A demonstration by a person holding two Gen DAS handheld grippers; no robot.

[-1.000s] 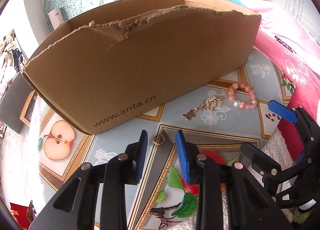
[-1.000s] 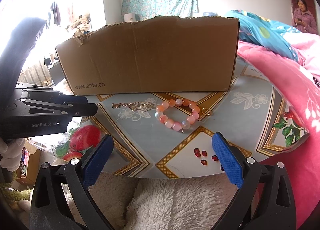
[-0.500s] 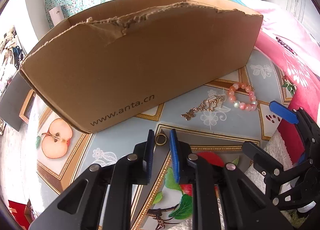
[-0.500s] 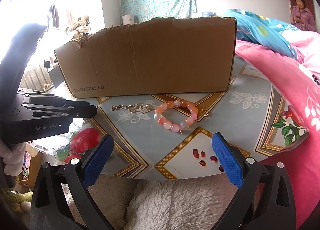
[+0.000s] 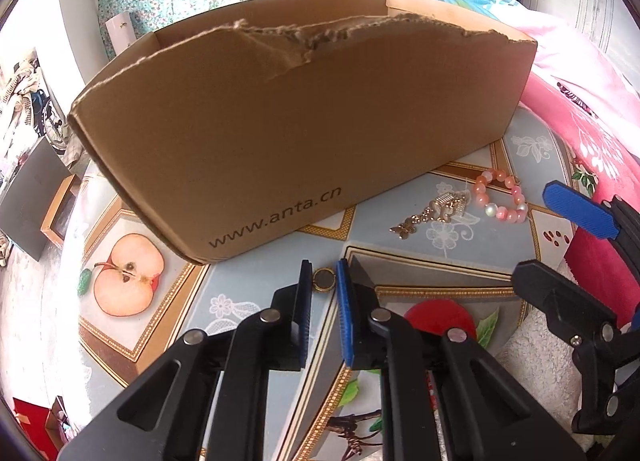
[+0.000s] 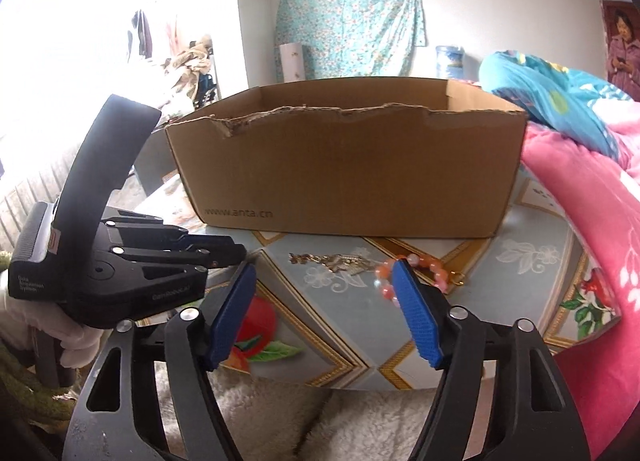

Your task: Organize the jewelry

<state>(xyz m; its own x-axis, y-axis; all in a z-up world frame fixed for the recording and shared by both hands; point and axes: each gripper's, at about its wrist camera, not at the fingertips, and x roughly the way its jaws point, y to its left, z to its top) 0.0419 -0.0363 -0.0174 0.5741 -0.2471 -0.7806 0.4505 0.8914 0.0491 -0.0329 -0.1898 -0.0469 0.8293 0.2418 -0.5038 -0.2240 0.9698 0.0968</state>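
I have the small gold ring (image 5: pixel 324 279) pinched at the very tips of my left gripper (image 5: pixel 323 281), the two blue pads nearly together with the ring standing between them, just above the patterned tabletop (image 5: pixel 256 301). What the coming move turns on, I judge, is that the cardboard box (image 5: pixel 304 133) lies straight ahead of those tips and close, its long side running across my line of sight, with the torn top edge well above the ring; to drop the ring in I would have to lift before going forward, and that near wall is the thing in the way. My left hand is clearly the nearer one to the box. Ahead and to the right of the left tips lie the gold chain piece (image 5: pixel 434 213) and, just past it, the pink bead bracelet (image 5: pixel 500 201), both near the foot of the box and apart from it. My right gripper (image 6: pixel 324 301) hangs over the near table edge with its jaws closing and nothing between them; the bracelet (image 6: pixel 434 271) sits beyond its right pad, partly hidden by it, and the chain piece (image 6: pixel 336 261) is ahead between the pads' line. To its left I see the left gripper's black body. A pink quilt (image 6: pixel 592 221) crowds the table's right side.
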